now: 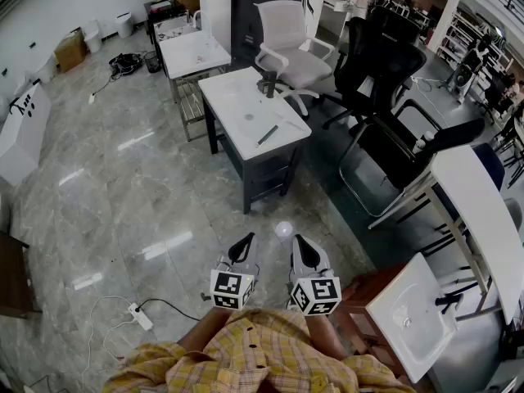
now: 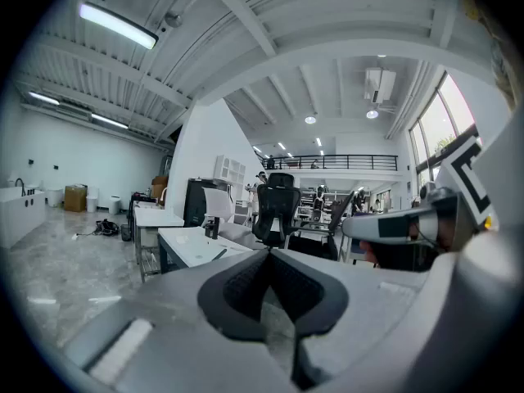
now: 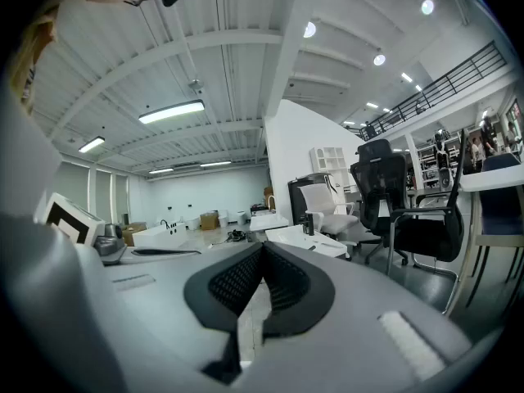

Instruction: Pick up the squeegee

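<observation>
Closest to us is our yellow plaid shirt, with both grippers held side by side just ahead of it over the grey floor. The left gripper has its fingers closed tip to tip, and we see nothing between them. The right gripper is the same: fingers together and empty. Each carries its marker cube at the rear, and both point nearly level towards the room ahead.

To our left, a white power strip lies on the floor with its cable. A white basin sits to our right.

Well ahead of both grippers stands a white-topped surface on a dark frame. The squeegee, slim and dark, lies flat on it near the front right part of the top, untouched and well apart from the grippers. A dark upright object stands near the far edge of that top.

Beyond are a white chair and, to its right, black chairs.
</observation>
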A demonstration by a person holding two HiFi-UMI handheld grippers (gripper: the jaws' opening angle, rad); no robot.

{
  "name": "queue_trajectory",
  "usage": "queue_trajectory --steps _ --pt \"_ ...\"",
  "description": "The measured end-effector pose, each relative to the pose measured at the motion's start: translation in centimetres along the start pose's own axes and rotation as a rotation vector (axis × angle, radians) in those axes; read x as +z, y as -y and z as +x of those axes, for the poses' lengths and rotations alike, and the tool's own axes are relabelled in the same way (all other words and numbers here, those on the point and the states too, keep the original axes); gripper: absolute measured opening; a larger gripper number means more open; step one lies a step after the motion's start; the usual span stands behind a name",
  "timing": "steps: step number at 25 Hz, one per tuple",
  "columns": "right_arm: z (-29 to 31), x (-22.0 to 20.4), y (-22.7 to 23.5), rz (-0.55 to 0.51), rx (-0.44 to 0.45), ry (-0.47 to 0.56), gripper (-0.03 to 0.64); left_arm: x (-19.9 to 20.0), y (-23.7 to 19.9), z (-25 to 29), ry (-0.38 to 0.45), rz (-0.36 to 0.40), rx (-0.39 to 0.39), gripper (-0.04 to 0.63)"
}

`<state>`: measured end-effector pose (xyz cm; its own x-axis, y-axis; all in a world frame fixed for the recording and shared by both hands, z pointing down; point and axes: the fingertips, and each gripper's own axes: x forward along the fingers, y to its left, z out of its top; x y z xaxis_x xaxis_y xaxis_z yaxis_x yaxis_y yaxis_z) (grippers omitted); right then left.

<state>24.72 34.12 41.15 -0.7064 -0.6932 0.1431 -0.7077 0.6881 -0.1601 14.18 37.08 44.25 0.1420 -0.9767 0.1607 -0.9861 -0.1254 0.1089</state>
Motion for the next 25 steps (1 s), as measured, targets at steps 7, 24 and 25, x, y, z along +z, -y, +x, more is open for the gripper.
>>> queue_trajectory --steps 7,24,25 --pt "0.6 -0.4 -3.7 -0.021 -0.005 0.003 -0.001 -0.6 -2.3 -2.1 0.004 -0.010 -0.021 -0.002" --pt "18.8 0.6 -0.9 0.059 -0.001 -0.005 0.002 0.3 -13.8 8.5 -0.035 0.015 -0.083 -0.002" --pt "20.7 1.2 -0.5 0.066 -0.001 -0.003 0.002 0.6 -15.1 9.8 -0.044 0.018 -0.080 -0.002"
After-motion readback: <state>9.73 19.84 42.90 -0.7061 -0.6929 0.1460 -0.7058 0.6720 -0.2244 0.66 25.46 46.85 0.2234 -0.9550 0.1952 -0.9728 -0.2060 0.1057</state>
